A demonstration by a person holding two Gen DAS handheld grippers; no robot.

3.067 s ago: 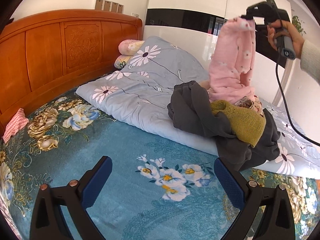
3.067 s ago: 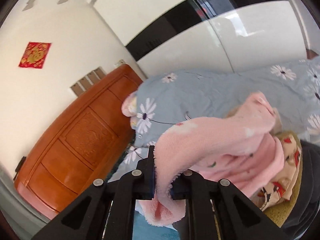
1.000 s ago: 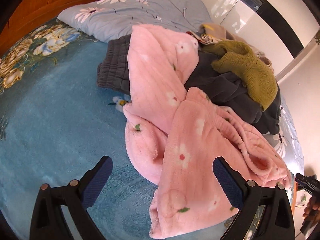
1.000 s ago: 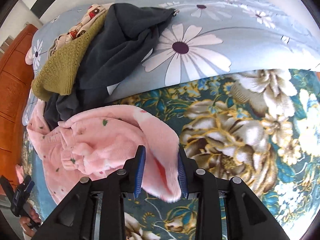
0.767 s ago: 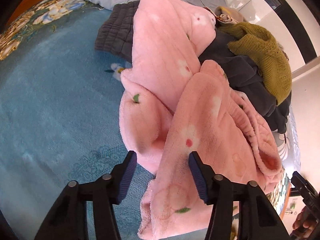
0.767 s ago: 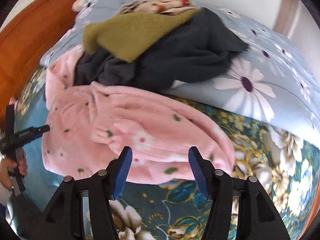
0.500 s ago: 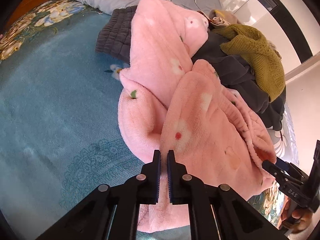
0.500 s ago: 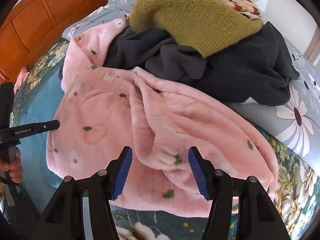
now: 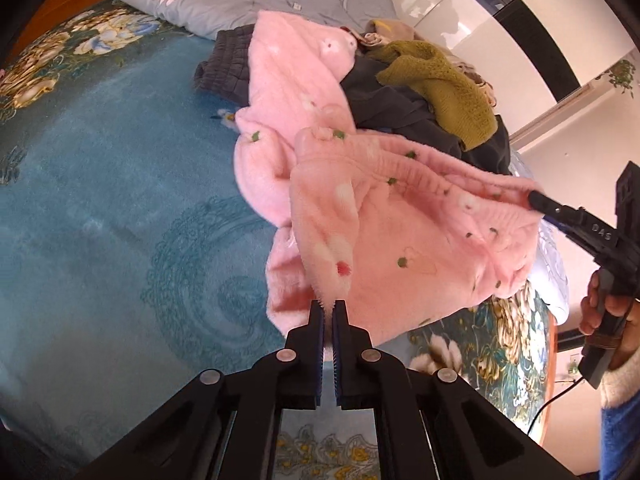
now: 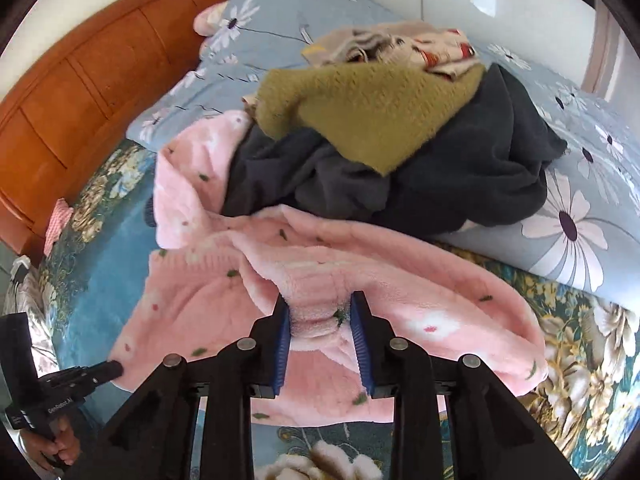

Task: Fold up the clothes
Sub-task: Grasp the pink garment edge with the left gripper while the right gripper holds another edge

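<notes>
The left gripper has its fingers pressed nearly together on a thin fleecy edge of the pink fleece garment, and that nip looks shallow: only a tuft of pile sits between the blue pads, so a tug could pull the cloth free. The right gripper stands with its fingers narrowly apart, a bunched ridge of the same garment lying between them; whether the pads truly bite it cannot be told, though the left view shows pink cloth drawn up to that gripper's tip. If one side slips, the garment would likely sag back crumpled onto the bed. Beyond the fingers, the far part of the garment trails under the dark grey clothes and the olive knit heaped on the blue daisy quilt; lifting hard could drag that pile along or snag the sleeve.
</notes>
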